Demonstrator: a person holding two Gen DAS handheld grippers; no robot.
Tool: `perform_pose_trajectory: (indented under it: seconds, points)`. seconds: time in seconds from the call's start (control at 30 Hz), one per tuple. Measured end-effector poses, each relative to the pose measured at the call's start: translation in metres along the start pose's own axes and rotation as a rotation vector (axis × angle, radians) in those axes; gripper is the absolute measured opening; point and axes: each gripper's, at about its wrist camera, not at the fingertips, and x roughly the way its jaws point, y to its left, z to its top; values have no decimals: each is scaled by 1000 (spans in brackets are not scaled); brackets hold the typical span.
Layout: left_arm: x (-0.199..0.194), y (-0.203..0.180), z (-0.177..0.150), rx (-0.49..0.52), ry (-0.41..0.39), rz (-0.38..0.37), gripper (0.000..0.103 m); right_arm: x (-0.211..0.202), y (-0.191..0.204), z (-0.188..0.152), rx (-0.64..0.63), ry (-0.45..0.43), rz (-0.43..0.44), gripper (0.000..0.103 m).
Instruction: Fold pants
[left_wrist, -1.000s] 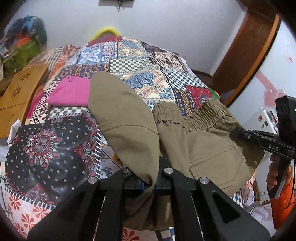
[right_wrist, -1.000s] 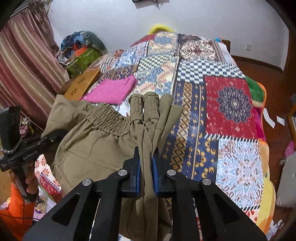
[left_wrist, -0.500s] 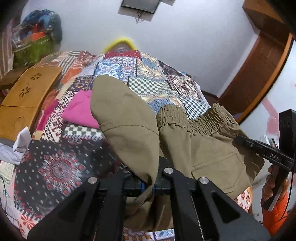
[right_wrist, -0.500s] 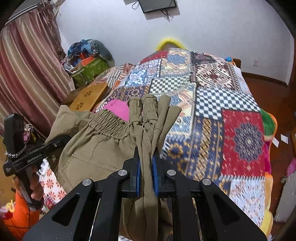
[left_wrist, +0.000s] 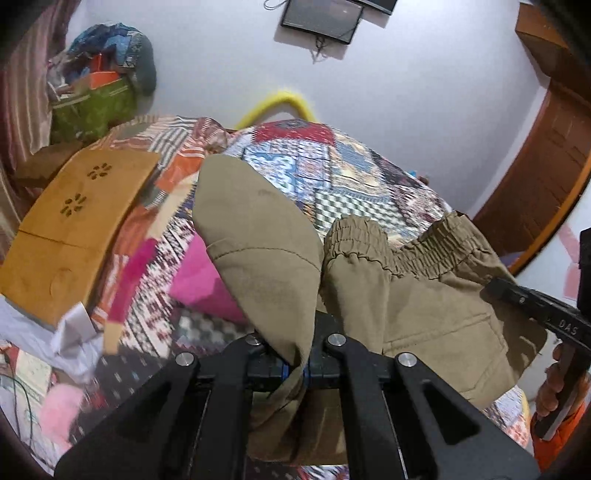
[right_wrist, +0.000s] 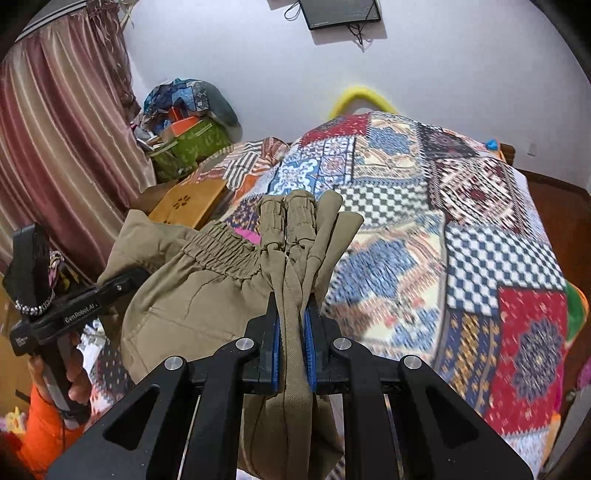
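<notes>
Right wrist view: khaki pants (right_wrist: 207, 295) (waistband spanning sideways) pinched by right gripper (right_wrist: 291, 332) and left gripper (right_wrist: 122, 284).

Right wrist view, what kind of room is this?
Most likely a bedroom: a bed under a patchwork quilt, a striped curtain at the side, and a bundle of belongings against the wall.

We see olive-khaki pants (right_wrist: 192, 295) over a bed (right_wrist: 480, 258) quilted in red, blue, cream and black-and-white checked patchwork. A pink garment (left_wrist: 199, 280) lies near the bed's left edge. Our tongs (right_wrist: 291, 343) are black with blue pads (right_wrist: 275, 354); the sleeve (right_wrist: 40, 432) is orange.
</notes>
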Motion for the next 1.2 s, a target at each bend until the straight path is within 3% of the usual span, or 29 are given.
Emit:
perform_pose_trajectory:
  seconds: [0.3, 0.5, 0.63, 0.83, 0.93, 1.0, 1.2]
  points:
    - [52, 46, 53, -18, -6, 21, 4, 58, 16, 39, -19, -31, -27, 10]
    - [108, 72, 81, -41, 40, 38, 4, 96, 12, 52, -9, -25, -56, 10]
    - [144, 83, 83, -34, 81, 78, 4, 130, 5, 50, 3, 12, -78, 10]
    - [185, 114, 61, -54, 182, 150, 5, 170, 0, 28, 11, 133, -85, 10]
    - [189, 132, 54, -92, 214, 129, 14, 179, -7, 12, 16, 196, -102, 12]
    - [186, 141, 53, -116, 214, 148, 27, 180, -14, 6, 36, 224, -98, 18]
    - [160, 161, 59, -116, 179, 208, 36, 158, -24, 10, 40, 240, -71, 27]
